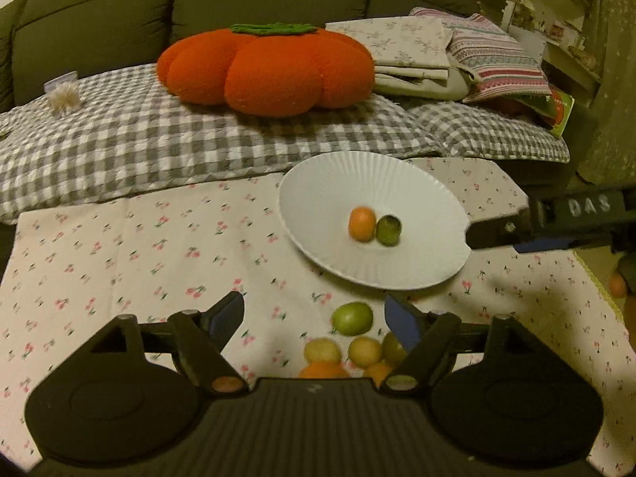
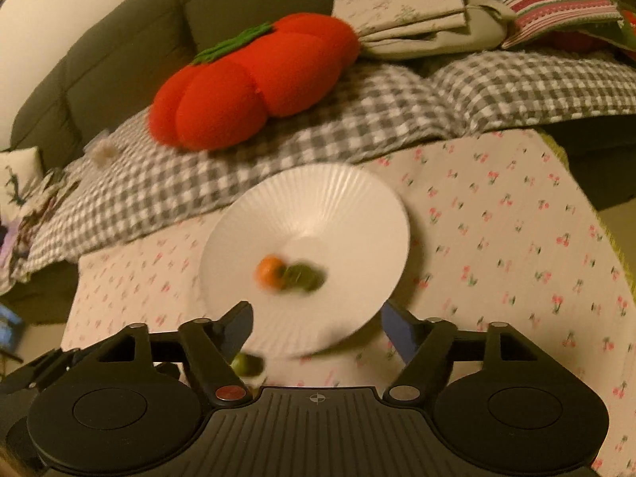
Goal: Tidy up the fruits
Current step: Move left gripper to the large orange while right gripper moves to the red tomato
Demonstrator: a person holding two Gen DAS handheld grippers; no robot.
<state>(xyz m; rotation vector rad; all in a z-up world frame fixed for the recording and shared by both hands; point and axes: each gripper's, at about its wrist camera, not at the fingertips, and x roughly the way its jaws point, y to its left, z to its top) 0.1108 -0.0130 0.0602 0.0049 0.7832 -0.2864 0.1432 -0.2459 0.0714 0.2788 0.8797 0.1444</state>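
Observation:
A white ribbed plate (image 1: 349,183) sits on the cherry-print cloth and holds a small orange fruit (image 1: 361,223) beside a dark green fruit (image 1: 388,230). The plate (image 2: 318,202) with both fruits shows blurred in the right wrist view. Several loose fruits lie near me: a light green one (image 1: 352,318), yellow ones (image 1: 322,351) and orange ones (image 1: 322,369). My left gripper (image 1: 314,314) is open and empty just above this pile. My right gripper (image 2: 317,324) is open and empty at the plate's near rim; it also shows at the plate's right edge in the left wrist view (image 1: 497,234).
A big orange pumpkin cushion (image 1: 264,67) lies on a grey checked blanket (image 1: 119,143) on the sofa behind the table. Folded linens (image 1: 417,51) are stacked at the back right. The table's right edge (image 1: 596,278) drops to the floor.

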